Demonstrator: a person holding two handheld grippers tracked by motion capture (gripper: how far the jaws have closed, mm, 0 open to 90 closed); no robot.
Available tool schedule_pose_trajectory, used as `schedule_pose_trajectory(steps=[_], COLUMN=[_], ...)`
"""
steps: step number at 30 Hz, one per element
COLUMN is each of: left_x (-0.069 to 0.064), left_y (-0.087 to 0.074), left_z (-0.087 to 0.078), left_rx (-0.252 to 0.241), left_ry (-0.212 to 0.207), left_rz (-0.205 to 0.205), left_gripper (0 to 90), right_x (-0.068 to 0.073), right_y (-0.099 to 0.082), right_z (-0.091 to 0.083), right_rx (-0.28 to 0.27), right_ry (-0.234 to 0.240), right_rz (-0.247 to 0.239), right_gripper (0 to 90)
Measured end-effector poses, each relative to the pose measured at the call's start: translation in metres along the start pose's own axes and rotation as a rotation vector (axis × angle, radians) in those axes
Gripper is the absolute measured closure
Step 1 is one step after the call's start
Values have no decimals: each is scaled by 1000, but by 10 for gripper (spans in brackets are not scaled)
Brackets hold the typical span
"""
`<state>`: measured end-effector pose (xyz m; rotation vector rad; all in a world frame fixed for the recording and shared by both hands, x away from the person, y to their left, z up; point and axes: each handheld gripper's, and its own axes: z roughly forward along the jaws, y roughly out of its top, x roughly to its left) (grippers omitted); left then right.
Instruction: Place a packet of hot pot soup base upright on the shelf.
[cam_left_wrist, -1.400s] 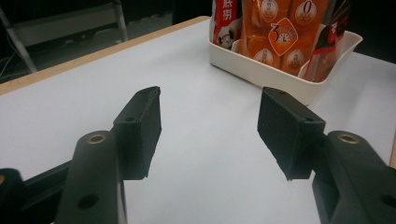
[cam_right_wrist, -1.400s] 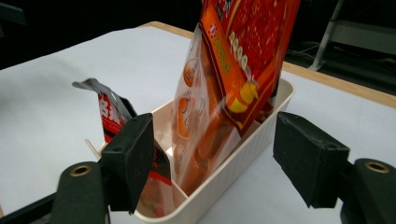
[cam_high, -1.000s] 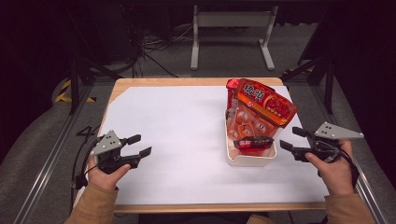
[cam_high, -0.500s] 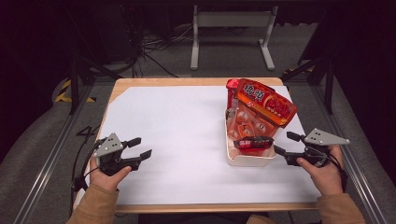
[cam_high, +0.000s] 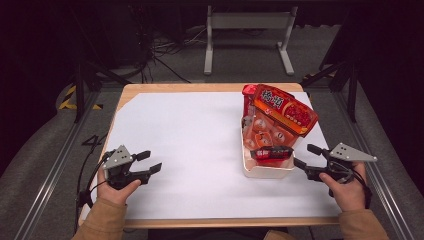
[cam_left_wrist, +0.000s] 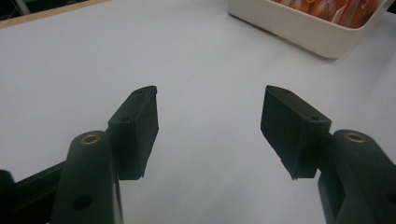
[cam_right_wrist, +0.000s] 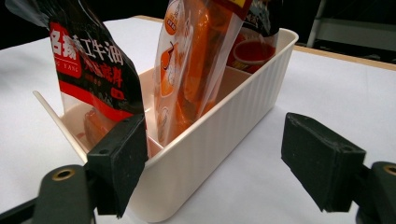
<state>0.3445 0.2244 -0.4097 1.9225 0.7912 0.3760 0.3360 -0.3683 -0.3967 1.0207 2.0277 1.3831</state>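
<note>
White ribbed bin (cam_high: 266, 171), long axis front-to-back, right claw (cam_high: 303, 157) beside

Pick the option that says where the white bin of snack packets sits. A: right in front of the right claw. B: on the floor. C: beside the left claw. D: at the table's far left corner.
A: the white bin stands on the table just ahead of the open right claw, and in the right gripper view its ribbed wall rises close before the jaws.

One white ribbed bin (cam_high: 266, 170) just beside the right gripper (cam_high: 306, 158) — at least three red and orange snack packets (cam_high: 284, 109) inside; two grippers.
</note>
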Motion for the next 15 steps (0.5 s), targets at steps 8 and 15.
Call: schedule_pose_trajectory(steps=[8,15], left_x=[2,1], left_y=[-4,-3], left_z=[-1,-1], left_rx=[0,-3], left_ry=[7,9], left_rz=[-7,-7], left_gripper=[376,372], right_x=[-4,-8], right_y=[-1,-8], right_z=[-9,-6], right_rx=[-12,45], right_ry=[-51,-98], right_rz=[-8,-15], right_gripper=[277,285])
